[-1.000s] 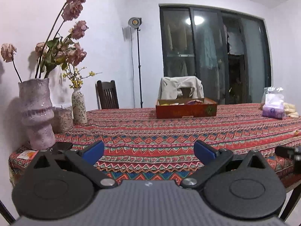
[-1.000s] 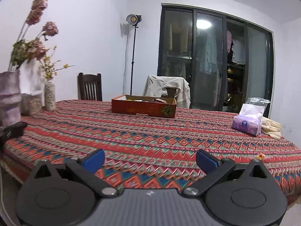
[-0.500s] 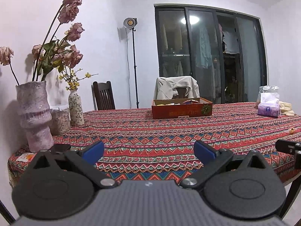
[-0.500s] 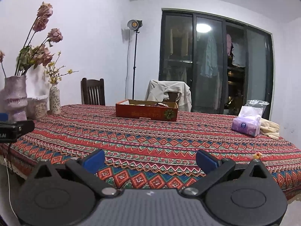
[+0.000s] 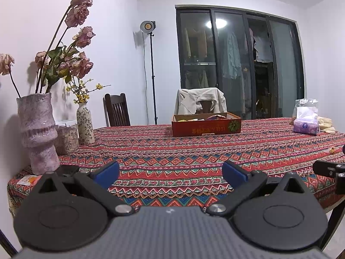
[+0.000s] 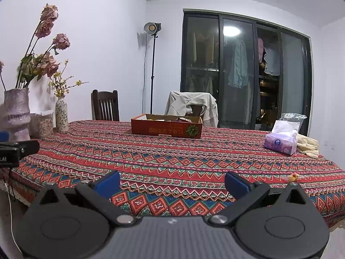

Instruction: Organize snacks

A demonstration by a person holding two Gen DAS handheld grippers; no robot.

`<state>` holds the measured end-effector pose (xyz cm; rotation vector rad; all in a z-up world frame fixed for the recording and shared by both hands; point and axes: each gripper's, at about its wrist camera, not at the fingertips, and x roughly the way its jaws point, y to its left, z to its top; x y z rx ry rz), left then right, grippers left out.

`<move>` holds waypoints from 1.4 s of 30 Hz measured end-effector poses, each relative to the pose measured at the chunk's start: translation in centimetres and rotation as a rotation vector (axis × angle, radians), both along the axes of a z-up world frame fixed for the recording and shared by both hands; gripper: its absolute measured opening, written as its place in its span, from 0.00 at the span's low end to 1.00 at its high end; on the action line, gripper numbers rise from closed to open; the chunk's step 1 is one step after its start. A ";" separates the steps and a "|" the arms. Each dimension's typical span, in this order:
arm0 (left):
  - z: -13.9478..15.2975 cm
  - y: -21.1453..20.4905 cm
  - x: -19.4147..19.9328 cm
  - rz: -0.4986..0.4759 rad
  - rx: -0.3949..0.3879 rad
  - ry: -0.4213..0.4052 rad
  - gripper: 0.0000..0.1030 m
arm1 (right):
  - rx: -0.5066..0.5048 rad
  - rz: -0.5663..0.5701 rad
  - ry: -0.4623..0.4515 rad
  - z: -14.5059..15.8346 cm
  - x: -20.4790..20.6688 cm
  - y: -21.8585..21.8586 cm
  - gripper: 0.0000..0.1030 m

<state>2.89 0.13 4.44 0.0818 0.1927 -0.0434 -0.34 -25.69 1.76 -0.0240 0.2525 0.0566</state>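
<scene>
- The left claw (image 5: 170, 173) is held spread wide, with nothing between its blue pads, just short of the near edge of the table (image 5: 194, 151) covered in a red zigzag-patterned cloth.
- The right claw (image 6: 171, 182) is likewise spread and empty, at the same near edge.
- The snacks are seen inside a shallow red cardboard box (image 5: 206, 124) at the far middle of the table (image 6: 172, 157), well apart from both claws; a small orange-yellow piece (image 6: 293, 177) lies loose on the cloth near the right claw, though what it is cannot be told.
- A long reach to the box is judged necessary; the light box could be pushed across the cloth by a low approach.
- The tall mottled pink ceramic vase (image 5: 39, 133) of dried flowers stands beside the left claw and could be knocked by a wide swing.
- The purple tissue pack (image 6: 281, 141) could be mistaken for a snack.
</scene>
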 end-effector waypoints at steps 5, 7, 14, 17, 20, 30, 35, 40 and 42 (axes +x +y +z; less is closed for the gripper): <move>-0.1 -0.1 0.0 -0.003 0.005 0.004 1.00 | -0.001 0.005 -0.002 0.1 -0.1 0.1 1.00; -0.1 0.0 0.1 0.001 0.006 0.006 1.00 | -0.007 0.009 -0.002 0.1 -0.1 0.2 1.00; -0.1 -0.1 0.0 0.001 0.006 0.007 1.00 | -0.004 0.020 0.005 0.1 -0.1 0.0 1.00; -0.1 -0.1 0.0 0.001 0.006 0.007 1.00 | 0.000 0.027 0.008 0.1 -0.1 0.0 1.00; -0.1 0.0 0.0 0.000 0.005 0.008 1.00 | -0.003 0.028 0.009 0.1 0.0 0.0 1.00; -0.1 -0.1 -0.1 -0.003 0.004 0.010 1.00 | -0.006 0.032 0.011 0.0 -0.1 0.1 1.00; -0.1 -0.1 -0.1 -0.003 0.005 0.010 1.00 | -0.015 0.028 0.011 -0.1 -0.1 0.2 1.00; -0.1 -0.1 -0.1 -0.002 0.005 0.010 1.00 | -0.014 0.033 0.010 0.0 -0.2 0.2 1.00; -0.1 -0.1 -0.1 -0.003 0.005 0.009 1.00 | -0.016 0.035 0.008 0.0 -0.2 0.2 1.00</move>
